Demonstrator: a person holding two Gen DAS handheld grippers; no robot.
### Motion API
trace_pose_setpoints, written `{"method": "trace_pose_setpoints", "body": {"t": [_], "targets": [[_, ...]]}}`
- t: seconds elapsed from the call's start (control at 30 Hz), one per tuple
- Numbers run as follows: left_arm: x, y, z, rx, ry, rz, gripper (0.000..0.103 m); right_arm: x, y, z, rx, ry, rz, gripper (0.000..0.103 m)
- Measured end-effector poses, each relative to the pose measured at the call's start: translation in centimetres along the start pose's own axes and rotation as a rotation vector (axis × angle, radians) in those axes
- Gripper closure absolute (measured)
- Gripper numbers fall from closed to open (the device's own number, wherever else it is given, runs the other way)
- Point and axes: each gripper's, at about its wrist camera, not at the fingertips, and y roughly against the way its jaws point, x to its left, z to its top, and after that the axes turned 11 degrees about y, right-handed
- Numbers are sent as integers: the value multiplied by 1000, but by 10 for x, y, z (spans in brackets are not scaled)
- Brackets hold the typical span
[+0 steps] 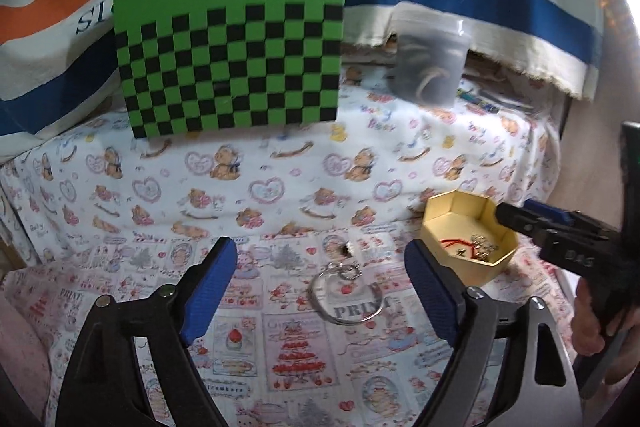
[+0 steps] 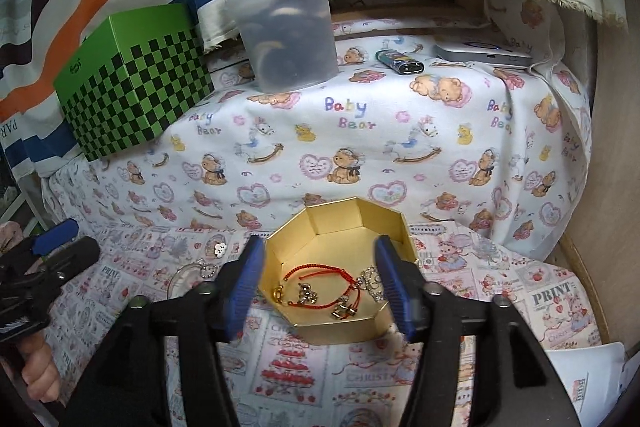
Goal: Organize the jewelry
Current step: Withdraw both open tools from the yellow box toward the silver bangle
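Observation:
A gold octagonal box (image 2: 352, 215) sits on the printed cloth; it also shows in the left wrist view (image 1: 452, 211). Inside lie a red cord bracelet (image 2: 316, 279) and silver charm pieces (image 2: 370, 279). My right gripper (image 2: 320, 291) is open and empty, its blue pads on either side of the box's front. A silver bangle (image 1: 346, 297) with a small charm lies on the cloth between the fingers of my open, empty left gripper (image 1: 320, 287). A small white earring (image 1: 347, 250) lies just beyond it, and shows in the right wrist view (image 2: 220, 248).
A green and black checkered box (image 1: 232, 59) stands at the back left. A clear plastic tub (image 2: 286, 27) with dark contents stands behind. A lighter (image 2: 400, 61) and a grey flat device (image 2: 484, 53) lie at the back right. A wooden wall (image 2: 612, 187) bounds the right side.

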Motion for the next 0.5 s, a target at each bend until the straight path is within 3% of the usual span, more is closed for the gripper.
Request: {"method": "trace_pose_setpoints", "body": {"t": [0.17,0.27,0.5], "targets": [[0,-21,-11,46,-9,15,16,0,-3,-1,7,-5,-13,23],[-4,-44,-19,164,-19,-50,16,-2,-4,-2,8,-15,-21,20],[-20,-79,-30,241,-112,18,16,-4,-8,-2,34,-14,-36,20]]}}
